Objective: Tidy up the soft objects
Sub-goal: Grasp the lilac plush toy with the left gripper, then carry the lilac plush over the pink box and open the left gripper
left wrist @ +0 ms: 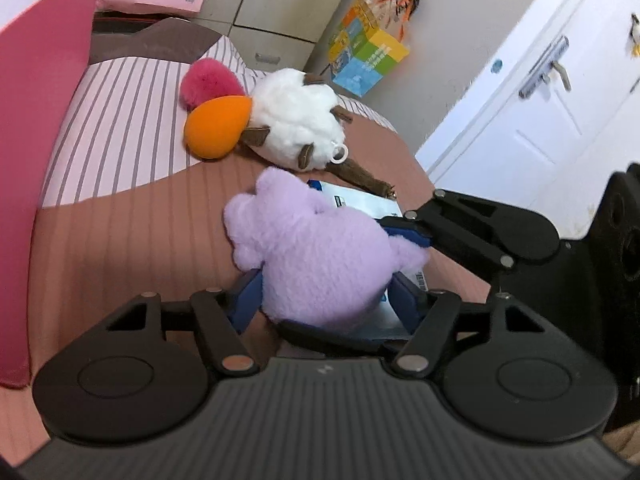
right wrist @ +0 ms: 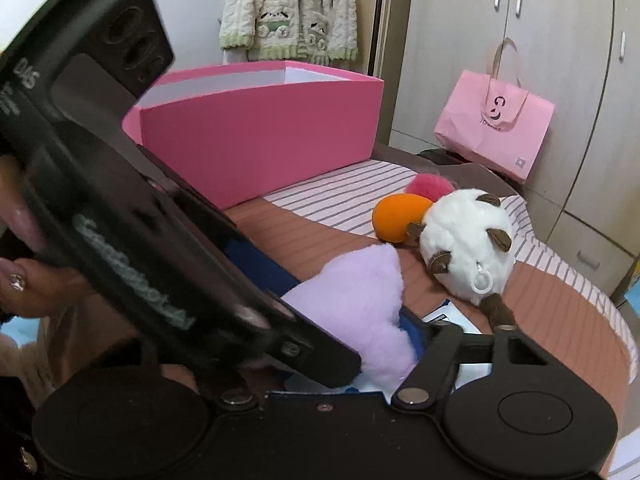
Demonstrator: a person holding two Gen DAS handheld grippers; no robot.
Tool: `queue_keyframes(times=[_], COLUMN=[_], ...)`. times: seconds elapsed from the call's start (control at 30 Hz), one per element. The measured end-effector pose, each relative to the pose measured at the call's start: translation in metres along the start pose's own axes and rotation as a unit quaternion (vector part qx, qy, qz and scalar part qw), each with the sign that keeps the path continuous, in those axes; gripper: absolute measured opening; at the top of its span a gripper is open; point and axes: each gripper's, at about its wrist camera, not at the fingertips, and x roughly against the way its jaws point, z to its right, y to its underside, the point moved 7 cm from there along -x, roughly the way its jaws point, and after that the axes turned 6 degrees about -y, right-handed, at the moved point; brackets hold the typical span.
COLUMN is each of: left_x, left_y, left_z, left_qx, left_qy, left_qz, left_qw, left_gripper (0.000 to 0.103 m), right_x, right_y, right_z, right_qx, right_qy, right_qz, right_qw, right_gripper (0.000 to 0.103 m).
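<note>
**Lilac plush in a two-gripper hold, bed surface**

The lilac plush (left wrist: 320, 256) is seen on the bed (left wrist: 132, 216), nearer the cameras than the white plush (left wrist: 296, 116), with a white packet (left wrist: 360, 200) partly under it. The left gripper (left wrist: 326, 300) is set with its blue pads on either side of the plush's lower body, jaws closed onto the pile. The right gripper (left wrist: 404, 232) is also at the lilac plush, from the side away from the pink box (right wrist: 256, 132); one blue pad is pressed into the fur, but the opposing finger is hidden, so its jaw state cannot be told.

Handling, judged: light, fully compressible, non-fragile; fur likely to slip under a shallow pinch. A hold across the stuffed body, not an ear or limb, is preferred.

An orange sponge (left wrist: 216, 128) and a pink pompom (left wrist: 208, 82) lie touching the white plush, on its box side.
</note>
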Motion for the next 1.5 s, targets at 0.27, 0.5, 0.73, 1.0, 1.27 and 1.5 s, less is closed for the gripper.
queue_keyframes(times=[0.27,0.5,0.73,1.0,1.27,1.5], left_x=[0.002,0.008,0.023,0.052,0.083,0.116], left_y=[0.006,0.010,0.016,0.023,0.043,0.065], left_z=[0.002,0.002,0.008,0.011,0.007,-0.004], left_qx=[0.002,-0.002,-0.013,-0.017,-0.008,0.007], left_qy=[-0.015,-0.021,-0.021,-0.022,-0.014,-0.032], left_qz=[0.030,0.041,0.039,0.048,0.035,0.024], left_qw=[0.9994,0.9989,0.9989,0.9984,0.9993,0.9992], left_gripper=[0.064,0.061,0.060,0.060,0.060,0.058], right_x=[-0.004,-0.005,0.005,0.021,0.033,0.039], right_y=[0.006,0.008,0.006,-0.004,-0.010,-0.015], right_z=[0.003,0.000,-0.014,-0.037,-0.071,-0.113], right_qx=[-0.038,-0.075,-0.081,-0.079,-0.074,-0.046], right_qy=[0.027,0.053,0.056,0.057,0.055,0.035], right_qz=[0.022,0.041,0.047,0.052,0.041,0.028], right_qw=[0.999,0.995,0.994,0.994,0.995,0.998], right_gripper=[0.070,0.067,0.067,0.067,0.067,0.067])
